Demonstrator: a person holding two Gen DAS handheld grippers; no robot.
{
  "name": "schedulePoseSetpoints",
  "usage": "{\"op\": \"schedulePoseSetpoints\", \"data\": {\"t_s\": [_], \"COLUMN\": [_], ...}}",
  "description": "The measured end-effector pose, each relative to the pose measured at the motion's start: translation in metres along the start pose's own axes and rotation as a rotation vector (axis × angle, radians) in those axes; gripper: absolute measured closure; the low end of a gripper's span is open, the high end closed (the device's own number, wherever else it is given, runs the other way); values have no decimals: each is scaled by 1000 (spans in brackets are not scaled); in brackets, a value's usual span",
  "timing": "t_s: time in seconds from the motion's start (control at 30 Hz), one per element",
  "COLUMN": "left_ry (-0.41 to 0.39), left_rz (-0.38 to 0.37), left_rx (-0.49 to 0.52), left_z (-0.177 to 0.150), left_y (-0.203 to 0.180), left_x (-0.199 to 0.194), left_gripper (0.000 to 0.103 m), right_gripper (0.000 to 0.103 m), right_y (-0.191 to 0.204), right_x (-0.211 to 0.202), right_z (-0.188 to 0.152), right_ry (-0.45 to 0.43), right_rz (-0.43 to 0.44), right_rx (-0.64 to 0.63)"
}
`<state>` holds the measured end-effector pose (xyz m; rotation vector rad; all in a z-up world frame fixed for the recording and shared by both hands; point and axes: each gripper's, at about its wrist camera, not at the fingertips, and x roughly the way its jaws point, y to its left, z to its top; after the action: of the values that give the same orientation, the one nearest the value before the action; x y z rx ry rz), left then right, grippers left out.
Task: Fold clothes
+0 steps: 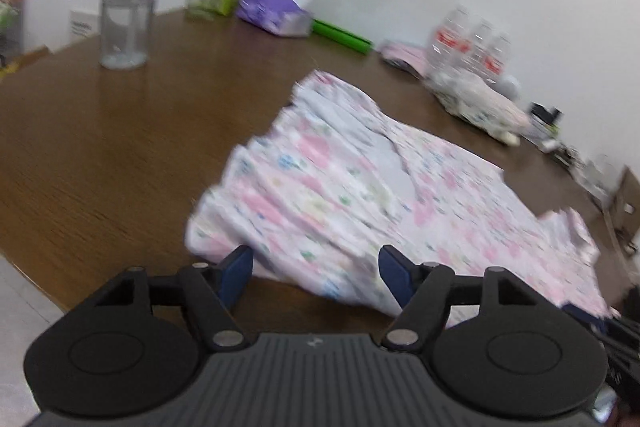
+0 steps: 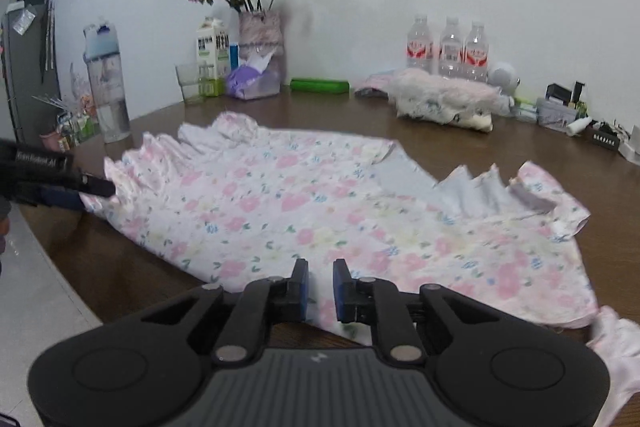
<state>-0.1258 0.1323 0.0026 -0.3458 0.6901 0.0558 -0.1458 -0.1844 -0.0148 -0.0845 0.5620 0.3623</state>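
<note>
The brown wood-grain surface (image 2: 132, 259) fills the middle of both views, its rounded edge curving along the lower left of each frame. Spread flat across it lies the floral garment (image 2: 320, 215), a thin, soft white cloth printed with pink, blue and green blossoms, its edges ruffled into wavy frills along the upper left and upper right of the right wrist view.

In the left wrist view the garment (image 1: 360, 187) stretches from the centre toward the right edge, and its near frilled hem reaches down between the fingers of the left gripper (image 1: 316, 273) at the bottom of the frame. This gripper is spread wide, its blue pads well apart, with the cloth lying loosely in the gap; whether the pads touch it cannot be told.

In the right wrist view the right gripper (image 2: 321, 287) sits at the bottom centre, its blue pads nearly together with only a narrow gap, and the garment's near hem runs into that gap; whether it pinches the cloth cannot be told. The left gripper appears at the left edge of this view, its dark tip at the garment's frilled corner.

Along the upper edge stand a tall clear water bottle (image 2: 106, 87), a fuzzy vase of dried flowers (image 2: 262, 43) and three small plastic bottles (image 2: 450, 47).
</note>
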Motion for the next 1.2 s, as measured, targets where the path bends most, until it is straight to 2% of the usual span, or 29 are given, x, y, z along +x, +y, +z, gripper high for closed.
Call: {"op": "schedulePoseSetpoints", "data": {"t_s": [0.03,0.07,0.1,0.13,0.17,0.2,0.27,0.37,0.43,0.47,0.5,0.57,0.67,0.7,0.8,0.87,0.9,0.97,1.03,1.07,1.1,1.13,1.17,1.2], "left_ry": [-22,-49,-76,-92,-106,-120,-139,-161,-169,-174,-192,-220,-231,-216,-70,3,11,20,61,82,103,124,155,162], "left_rz": [19,39,59,57,53,49,19,26,65,85,75,30,-99,-124,-161,-160,-191,-261,-277,-283,-290,-296,-316,-347], "left_rx": [4,4,4,-9,-24,-38,-56,-20,17,36,87,233,511,602,757,757,734,684,662,652,642,631,631,646], "left_z": [-1,-1,0,0,-1,-1,-4,-5,5,10,22,54,106,124,163,179,182,187,185,185,184,183,181,179], "left_y": [1,6,11,16,22,27,33,31,27,25,20,6,-25,-36,-54,-55,-50,-39,-33,-30,-27,-24,-23,-21], "left_x": [2,3,5,7,9,11,11,10,-1,-7,-12,-17,11,29,104,147,159,180,191,197,202,207,212,212], "left_gripper": [32,41,67,86,97,98,99,96,79,63,55,48,10,8,9,9,9,9,14,21,33,39,50,66], "right_gripper": [92,92,92,94,94,94,94,91,85,81,79,67,53,53,53,55,55,57,63,66,67,70,72,74], "right_y": [1,0,-1,-2,-2,-1,1,-1,-7,-13,-22,-42,-71,-80,-99,-110,-112,-111,-114,-115,-114,-112,-110,-109], "right_x": [2,2,3,3,2,2,1,0,-2,-3,-5,-2,36,52,117,160,177,201,215,218,214,211,207,204], "right_z": [-4,-7,-10,-13,-14,-15,-16,-10,0,8,19,46,102,120,155,178,181,180,175,172,172,172,172,173], "right_ry": [-13,-29,-44,-58,-66,-72,-75,-41,0,13,-1,-12,33,57,178,253,268,306,340,348,338,328,318,308], "right_rz": [-12,-12,-13,-14,-17,-21,-32,-24,3,21,39,57,51,54,125,169,180,189,221,239,238,237,236,235], "right_rx": [-5,12,29,42,44,45,42,51,63,70,87,118,86,69,42,22,1,-52,-64,-67,-79,-91,-103,-114]}}
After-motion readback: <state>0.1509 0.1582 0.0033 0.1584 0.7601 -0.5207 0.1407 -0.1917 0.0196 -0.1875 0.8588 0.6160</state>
